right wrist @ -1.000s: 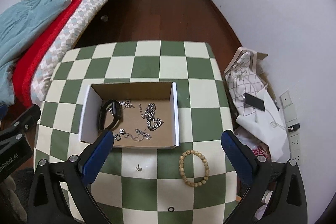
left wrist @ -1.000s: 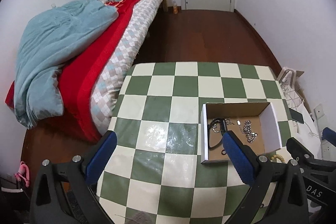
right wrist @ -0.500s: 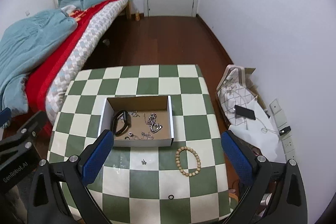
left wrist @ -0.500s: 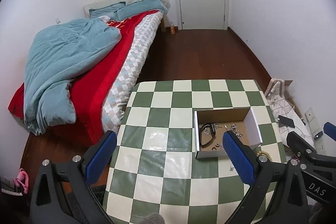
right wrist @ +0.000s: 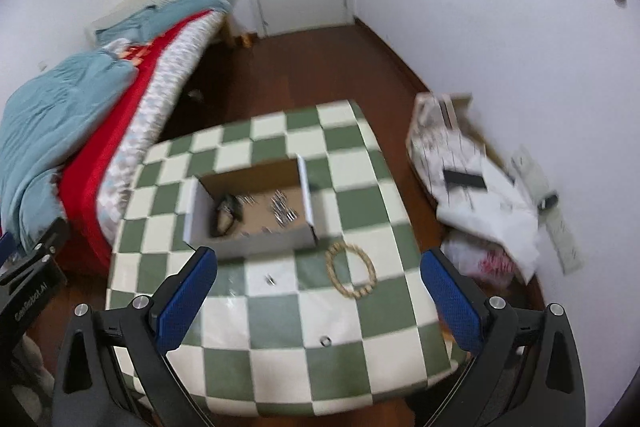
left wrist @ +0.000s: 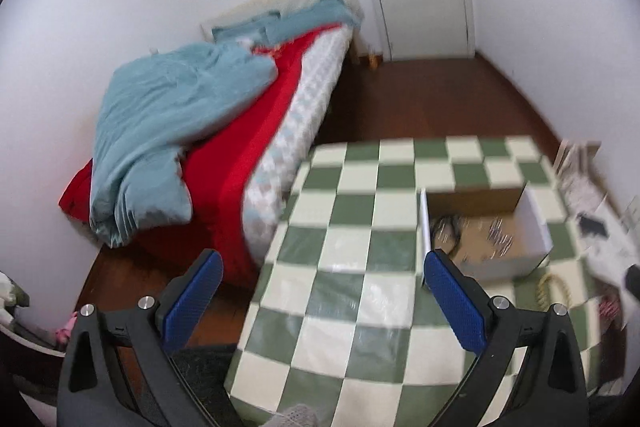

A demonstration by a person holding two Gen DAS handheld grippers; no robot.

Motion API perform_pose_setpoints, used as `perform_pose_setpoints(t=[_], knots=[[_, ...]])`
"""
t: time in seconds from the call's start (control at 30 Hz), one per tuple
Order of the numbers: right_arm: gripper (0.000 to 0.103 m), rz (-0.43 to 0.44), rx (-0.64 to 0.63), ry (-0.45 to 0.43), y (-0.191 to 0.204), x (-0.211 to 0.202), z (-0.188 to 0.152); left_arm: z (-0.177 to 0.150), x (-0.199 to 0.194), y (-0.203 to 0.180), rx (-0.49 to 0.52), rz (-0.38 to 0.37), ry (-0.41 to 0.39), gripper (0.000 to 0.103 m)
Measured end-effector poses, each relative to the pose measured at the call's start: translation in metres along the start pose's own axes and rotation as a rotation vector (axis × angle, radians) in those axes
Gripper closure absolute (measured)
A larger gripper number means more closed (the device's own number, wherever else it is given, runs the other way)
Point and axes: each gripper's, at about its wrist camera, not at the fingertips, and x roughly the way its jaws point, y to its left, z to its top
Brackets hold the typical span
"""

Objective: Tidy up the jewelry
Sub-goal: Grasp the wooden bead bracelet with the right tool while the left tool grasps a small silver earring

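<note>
Box [right wrist: 250, 211] on checkered table [right wrist: 280, 339], holding watch [right wrist: 224, 217] and chains [right wrist: 282, 211]. Bead bracelet [right wrist: 351, 274], stud [right wrist: 271, 281] and ring [right wrist: 325, 341] lie loose nearer. Left gripper [left wrist: 320, 301] and right gripper [right wrist: 316, 301] both spread, empty, above the table. Bed [right wrist: 100, 115] left; bags [right wrist: 472, 187] right.
</note>
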Motion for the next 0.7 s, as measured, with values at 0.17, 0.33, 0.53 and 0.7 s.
perform_pose_setpoints(t=[0.17, 0.33, 0.53, 0.7], knots=[[0.027, -0.012, 0.082, 0.135, -0.046, 0.072, -0.025, -0.028, 0.047, -0.026, 0.051, 0.035, 0.131, 0.0], [0.032, -0.049, 0.093, 0.22, -0.069, 0.144, -0.037, -0.044, 0.077, -0.062, 0.133, 0.049, 0.205, 0.0], [0.044, -0.08, 0.045, 0.28, -0.065, 0.203, -0.045, -0.05, 0.095, -0.099, 0.192, 0.012, 0.251, 0.0], [0.094, -0.116, -0.063, 0.23, -0.051, 0.204, -0.046, -0.054, 0.106, -0.133, 0.216, -0.087, 0.302, 0.0]])
